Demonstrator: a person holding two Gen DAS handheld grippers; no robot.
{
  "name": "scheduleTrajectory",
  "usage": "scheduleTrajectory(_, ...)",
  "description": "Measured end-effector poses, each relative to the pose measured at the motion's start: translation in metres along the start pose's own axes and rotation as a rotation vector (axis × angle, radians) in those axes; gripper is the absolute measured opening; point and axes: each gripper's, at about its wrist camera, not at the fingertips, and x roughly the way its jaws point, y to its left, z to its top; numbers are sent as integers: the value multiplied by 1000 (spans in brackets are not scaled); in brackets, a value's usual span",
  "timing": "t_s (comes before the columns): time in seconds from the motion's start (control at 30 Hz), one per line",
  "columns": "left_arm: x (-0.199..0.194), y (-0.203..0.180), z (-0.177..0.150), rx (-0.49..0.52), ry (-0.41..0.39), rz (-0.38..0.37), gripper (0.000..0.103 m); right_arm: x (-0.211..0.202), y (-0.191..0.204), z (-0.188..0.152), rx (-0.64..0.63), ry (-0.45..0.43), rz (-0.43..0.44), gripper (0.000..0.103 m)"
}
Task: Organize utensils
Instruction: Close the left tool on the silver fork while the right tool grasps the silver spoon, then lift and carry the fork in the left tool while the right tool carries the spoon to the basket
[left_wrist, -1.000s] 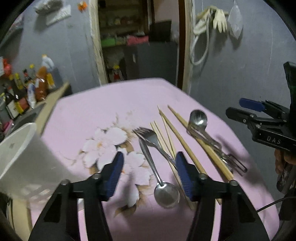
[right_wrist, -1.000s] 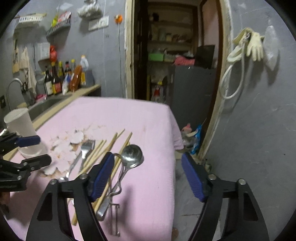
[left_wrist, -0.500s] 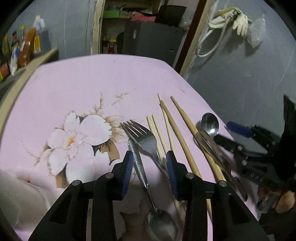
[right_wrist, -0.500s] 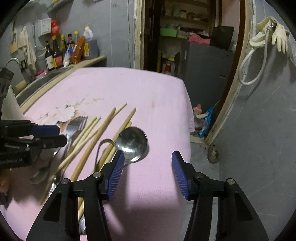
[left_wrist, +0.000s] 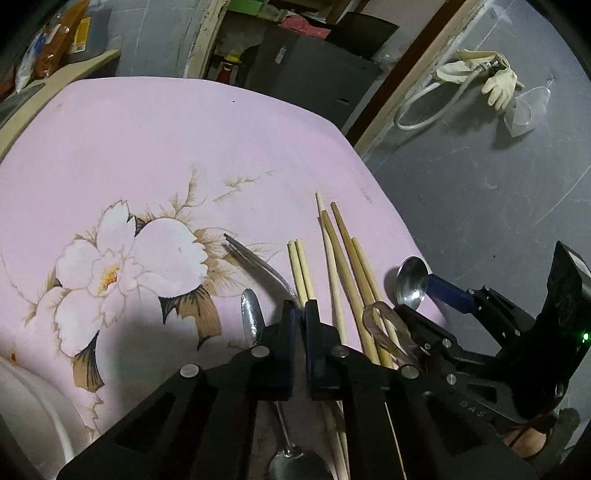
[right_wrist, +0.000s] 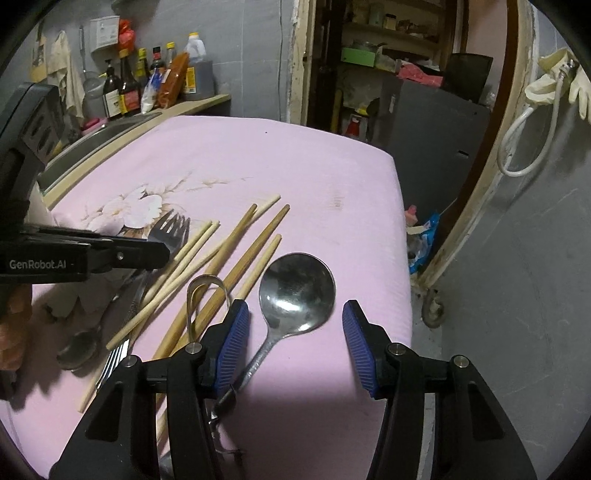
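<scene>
On the pink flowered cloth lie a fork (left_wrist: 255, 258), a small spoon (left_wrist: 252, 317), several wooden chopsticks (left_wrist: 347, 266) and a large spoon (right_wrist: 297, 291). My left gripper (left_wrist: 300, 317) is shut on the fork's neck. In the right wrist view the fork's tines (right_wrist: 171, 229) stick out past the left gripper (right_wrist: 162, 253). My right gripper (right_wrist: 295, 343) stands open low over the large spoon, whose neck lies between the pads nearer the left one, untouched. From the left wrist view the right gripper (left_wrist: 424, 306) sits beside the large spoon's bowl (left_wrist: 412, 282).
A looped metal tool (right_wrist: 205, 291) lies across the chopsticks (right_wrist: 229, 251). A white container (left_wrist: 29, 406) stands at the near left. The table's right edge (right_wrist: 402, 240) drops to the floor. Bottles (right_wrist: 147, 85) line the counter at the back left.
My left gripper moved forward and down over the fork and closed on its neck. My right gripper came down closer over the large spoon and its jaws narrowed a little.
</scene>
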Motion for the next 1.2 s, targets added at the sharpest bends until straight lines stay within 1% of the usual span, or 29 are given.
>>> scheduleTrajectory(0.17, -9, -9, -7, 21, -30, 31, 2, 11, -5, 8, 41, 26, -12, 49)
scheduleTrajectory(0.27, -16, -17, -15, 69, -73, 68, 1, 15, 3, 11, 15, 43, -58, 50)
scheduleTrajectory(0.37, -25, -21, -22, 95, -112, 79, 1, 15, 9, 10, 8, 44, -95, 50)
scheduleTrajectory(0.4, -26, -21, -26, 102, -125, 84, 0, 15, 8, 9, 16, 43, -91, 48)
scheduleTrajectory(0.47, -36, -23, -32, 116, -164, 91, 0, 13, 7, 9, 24, 34, -92, 41)
scheduleTrajectory(0.53, -46, -26, -37, 133, -206, 103, 0, 9, 8, 8, 23, 17, -97, 40)
scheduleTrajectory(0.63, -62, -29, -44, 164, -276, 118, 0, -5, 11, 4, 22, -55, -105, 40)
scheduleTrajectory(0.73, -78, -30, -49, 186, -353, 134, 0, -29, 20, -1, 11, -169, -121, 40)
scheduleTrajectory(0.77, -83, -30, -54, 187, -375, 139, 0, -39, 25, -4, 4, -223, -123, 40)
scheduleTrajectory(0.8, -86, -32, -51, 186, -392, 142, 0, -44, 28, -5, -2, -249, -135, 40)
scheduleTrajectory(0.87, -98, -32, -55, 186, -438, 148, 0, -58, 40, -8, -31, -327, -157, 40)
scheduleTrajectory(1.0, -117, -28, -59, 185, -494, 157, 0, -78, 63, -4, -81, -448, -200, 40)
scheduleTrajectory(1.13, -143, -24, -64, 187, -563, 155, 0, -99, 83, 3, -133, -563, -222, 40)
scheduleTrajectory(1.2, -160, -20, -61, 194, -595, 163, 0, -110, 91, 9, -153, -615, -223, 40)
